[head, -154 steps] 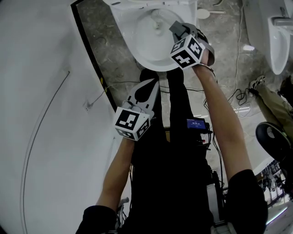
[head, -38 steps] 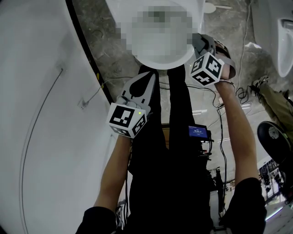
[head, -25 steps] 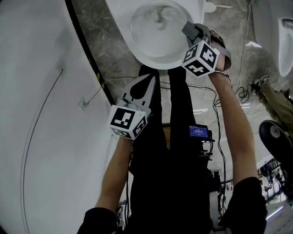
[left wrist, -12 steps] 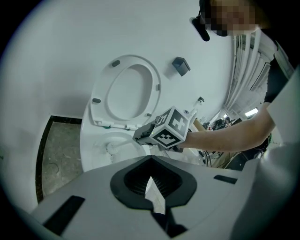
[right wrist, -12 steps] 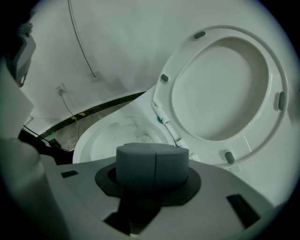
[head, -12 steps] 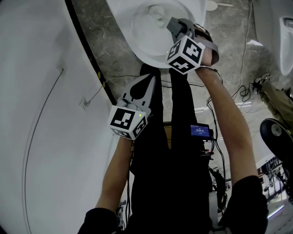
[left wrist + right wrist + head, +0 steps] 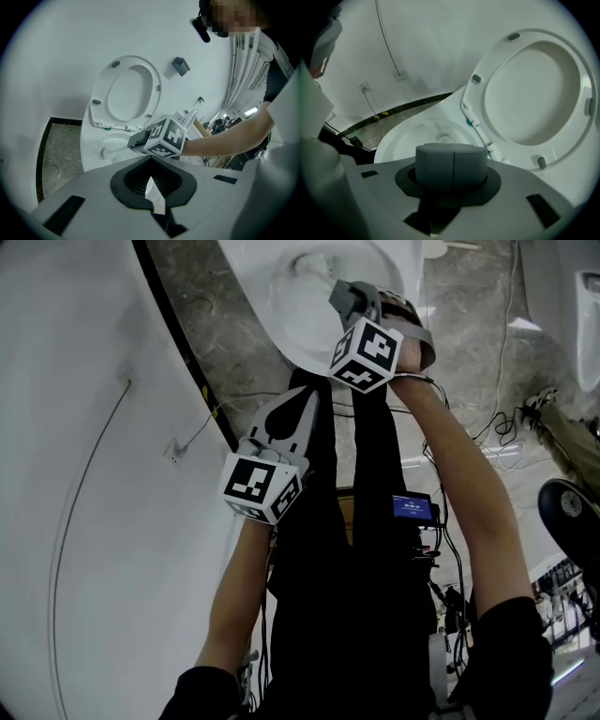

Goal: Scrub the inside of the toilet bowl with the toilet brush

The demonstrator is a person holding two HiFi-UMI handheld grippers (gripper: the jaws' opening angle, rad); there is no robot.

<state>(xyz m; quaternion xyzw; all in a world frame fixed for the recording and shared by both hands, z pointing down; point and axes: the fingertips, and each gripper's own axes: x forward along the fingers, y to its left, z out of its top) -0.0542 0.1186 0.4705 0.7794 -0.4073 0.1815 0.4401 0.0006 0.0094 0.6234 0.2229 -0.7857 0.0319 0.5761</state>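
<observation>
Over the toilet bowl (image 7: 289, 326): the right gripper (image 7: 347, 298) hangs at the far end of an almost straight arm and points down into the white basin.
Right jaws: the grey pads are clenched, with only a thin seam between them, and they grasp the toilet brush (image 7: 107, 150).
Toilet brush: it is inside the bowl, and its white stick runs from the right jaws to the basin wall.
Left gripper (image 7: 302, 401): it is nearer, in front of the person's dark clothes, on a bent arm; it points to the bowl but is apart from it.
Left jaws: closed together, with nothing between them.
Left gripper view only: it shows the brush from the side.
Right gripper view only: the pads cover the stick; the raised seat (image 7: 534, 93) stands at the right.
</observation>
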